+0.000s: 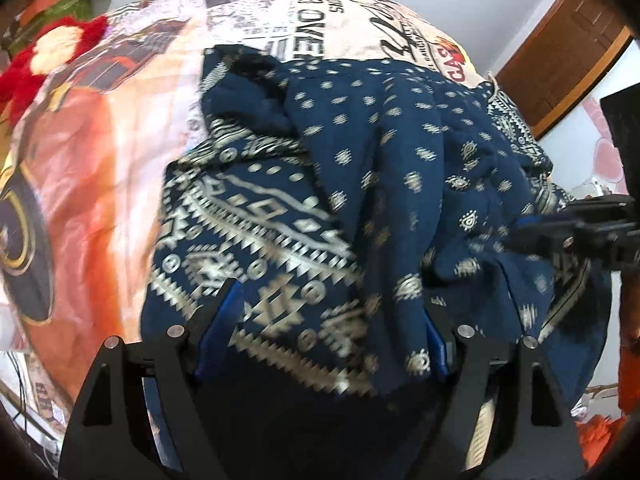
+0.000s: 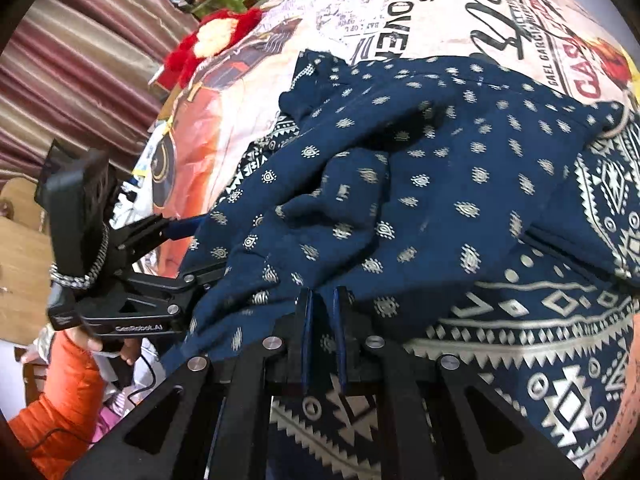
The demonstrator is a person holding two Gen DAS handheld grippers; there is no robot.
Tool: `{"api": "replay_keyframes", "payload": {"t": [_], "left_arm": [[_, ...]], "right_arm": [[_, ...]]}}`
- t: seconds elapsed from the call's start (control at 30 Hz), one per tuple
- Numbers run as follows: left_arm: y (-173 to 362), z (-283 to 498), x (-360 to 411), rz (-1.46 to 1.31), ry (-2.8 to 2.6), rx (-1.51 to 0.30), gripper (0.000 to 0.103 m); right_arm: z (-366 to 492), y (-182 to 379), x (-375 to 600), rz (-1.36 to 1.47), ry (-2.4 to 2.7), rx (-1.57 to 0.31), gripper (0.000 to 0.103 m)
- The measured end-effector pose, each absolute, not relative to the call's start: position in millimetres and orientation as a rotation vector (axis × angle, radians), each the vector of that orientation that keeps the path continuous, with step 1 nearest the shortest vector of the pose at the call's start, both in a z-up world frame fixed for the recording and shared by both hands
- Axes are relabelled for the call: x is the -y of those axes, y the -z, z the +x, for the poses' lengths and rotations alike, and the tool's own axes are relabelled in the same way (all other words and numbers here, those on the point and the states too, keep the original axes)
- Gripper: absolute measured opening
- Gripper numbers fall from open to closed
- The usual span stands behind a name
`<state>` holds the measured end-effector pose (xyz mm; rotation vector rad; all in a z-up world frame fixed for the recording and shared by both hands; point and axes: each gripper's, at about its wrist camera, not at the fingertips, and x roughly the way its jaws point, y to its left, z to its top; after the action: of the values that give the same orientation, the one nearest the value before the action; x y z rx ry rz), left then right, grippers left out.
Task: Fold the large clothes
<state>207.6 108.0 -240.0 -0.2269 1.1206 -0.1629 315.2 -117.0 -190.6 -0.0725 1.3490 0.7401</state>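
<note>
A large navy garment (image 1: 360, 152) with cream motifs and a patterned border lies bunched on a printed bedspread (image 1: 100, 140); it also fills the right wrist view (image 2: 440, 184). My left gripper (image 1: 332, 312) is open, its blue-padded fingers wide apart with the patterned border lying between them; it also shows at the left of the right wrist view (image 2: 192, 248). My right gripper (image 2: 323, 312) is shut on a fold of the navy garment; it also shows at the right edge of the left wrist view (image 1: 532, 232).
A red and cream fluffy item (image 2: 216, 36) lies at the far side of the bed. Striped curtains (image 2: 88, 60) hang behind. A brown wooden door (image 1: 560, 52) stands at the right. The person's orange sleeve (image 2: 60, 400) is at the lower left.
</note>
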Motion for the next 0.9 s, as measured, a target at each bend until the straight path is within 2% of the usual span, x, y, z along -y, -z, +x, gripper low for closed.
{"api": "replay_keyframes", "payload": {"t": [0.33, 0.7, 0.9], "left_arm": [[246.7, 189.7, -118.5, -0.307, 0.116, -1.128, 0.082], [202.4, 153.6, -149.4, -0.281, 0.05, -1.033, 0.082], [217.4, 123.2, -192.3, -0.369, -0.056, -1.058, 0.082]], "right_arm": [[294.5, 176.9, 146.4, -0.108, -0.717, -1.287, 0.006], [252.2, 150.1, 196.5, -0.176, -0.553, -1.22, 0.007], [218.9, 140.8, 242.9, -0.133, -0.435, -1.177, 0.007]]}}
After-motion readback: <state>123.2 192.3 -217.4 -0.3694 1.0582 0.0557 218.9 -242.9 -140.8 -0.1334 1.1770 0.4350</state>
